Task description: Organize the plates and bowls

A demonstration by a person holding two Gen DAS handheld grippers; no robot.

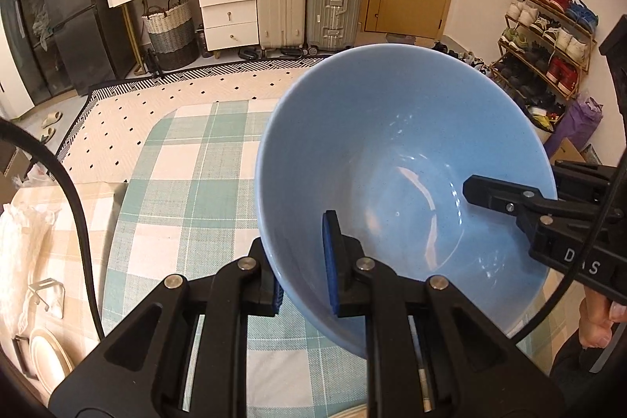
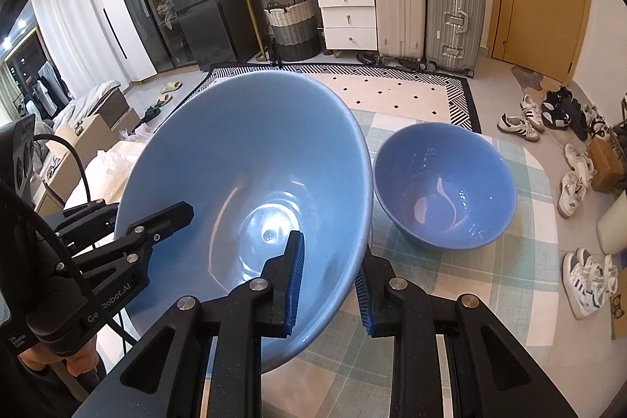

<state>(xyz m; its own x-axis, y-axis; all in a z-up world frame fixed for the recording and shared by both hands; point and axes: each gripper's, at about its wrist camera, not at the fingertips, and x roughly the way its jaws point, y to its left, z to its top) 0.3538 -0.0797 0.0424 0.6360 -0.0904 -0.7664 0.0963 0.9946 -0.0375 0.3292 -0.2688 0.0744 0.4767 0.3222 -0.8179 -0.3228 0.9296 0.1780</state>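
**2 hand-held grippers carry 1 blue bowl above the table**

In the left wrist view, the left hand-held gripper (image 1: 305, 261) is clamped on the near rim of a large blue bowl (image 1: 392, 151), 1 blue-padded finger inside the wall and 1 outside. The bowl fills the centre and right of the frame, tilted, its opening turned toward the camera. At the right edge, the right hand-held gripper (image 1: 476, 190) reaches in over the opposite rim, and a person's fingertips (image 1: 599, 324) show at the lower right.

In the right wrist view, the right hand-held gripper is clamped on the same bowl's rim at the lower centre of the frame, again with 1 finger inside and 1 outside. The bowl takes up the centre left, held clear above the table (image 2: 470, 285), which wears a green and white checked cloth. The left hand-held gripper grips the far rim at the left of the frame.

A second blue bowl (image 2: 446, 183), smaller in the frame, sits upright on the cloth right of centre, just beside the carried bowl's edge.

In the lower left corner of the left wrist view, a cream plate (image 1: 49, 359) stands on edge in a rack.
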